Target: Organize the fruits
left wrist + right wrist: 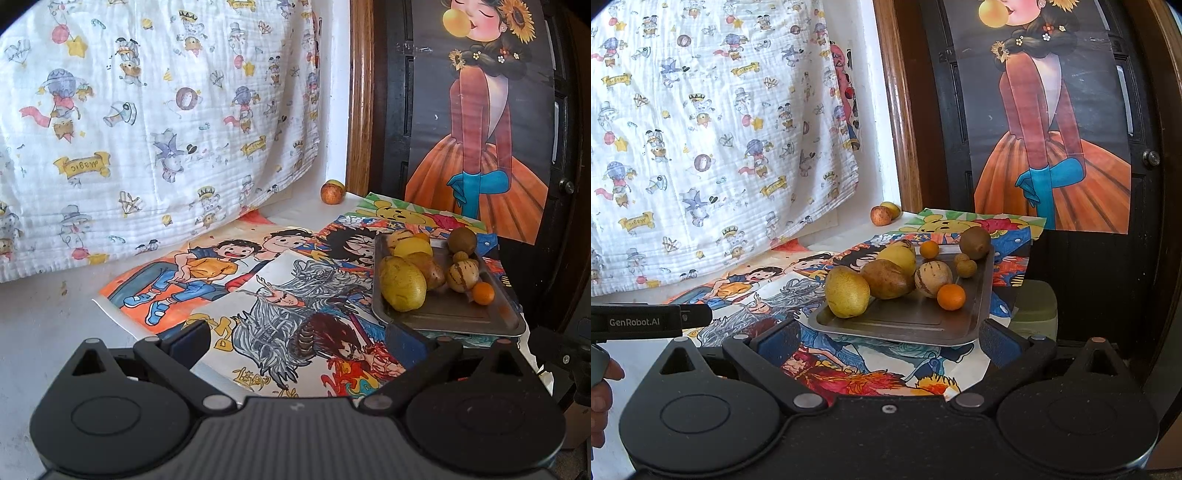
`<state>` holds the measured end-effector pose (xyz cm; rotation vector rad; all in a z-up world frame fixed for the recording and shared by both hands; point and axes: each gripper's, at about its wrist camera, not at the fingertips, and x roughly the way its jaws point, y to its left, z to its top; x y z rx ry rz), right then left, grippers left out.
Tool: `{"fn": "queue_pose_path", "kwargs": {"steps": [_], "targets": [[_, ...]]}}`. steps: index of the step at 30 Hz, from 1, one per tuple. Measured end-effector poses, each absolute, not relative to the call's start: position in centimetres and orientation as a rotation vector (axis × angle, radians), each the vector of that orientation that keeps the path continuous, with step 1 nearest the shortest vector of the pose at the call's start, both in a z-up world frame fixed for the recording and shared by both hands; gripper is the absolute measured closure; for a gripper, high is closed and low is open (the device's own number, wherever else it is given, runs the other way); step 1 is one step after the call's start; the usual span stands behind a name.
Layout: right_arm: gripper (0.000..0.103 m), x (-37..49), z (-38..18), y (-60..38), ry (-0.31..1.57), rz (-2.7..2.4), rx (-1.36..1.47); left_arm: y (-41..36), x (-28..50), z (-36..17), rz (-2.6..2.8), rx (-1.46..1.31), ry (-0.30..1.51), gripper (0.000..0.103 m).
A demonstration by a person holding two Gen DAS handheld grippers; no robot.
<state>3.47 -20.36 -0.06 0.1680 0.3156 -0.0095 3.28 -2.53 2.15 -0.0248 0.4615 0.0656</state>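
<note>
One metal tray [982, 295] is seen on the drawings at the table's right edge. In it are counted two yellow pears [847, 291], one brown pear [886, 278], one striped melon [933, 278], two oranges [951, 296], one kiwi [975, 242] and two small brown fruits [964, 265]. Two more fruits [881, 215] are left at the table's far edge. Both the left gripper [295, 341] and the right gripper [886, 341] are held wide apart with nothing grasped. "GenRobot.AI" is read on the left gripper's side.
</note>
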Motion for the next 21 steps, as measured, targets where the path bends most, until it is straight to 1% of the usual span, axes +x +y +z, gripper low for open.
{"fn": "queue_pose_path", "kwargs": {"steps": [21], "targets": [[0.001,3.55,0.0,-20.3,0.32,-0.009,0.167,-2.41,3.38,2.07,0.06,-0.024,0.463,0.0]]}}
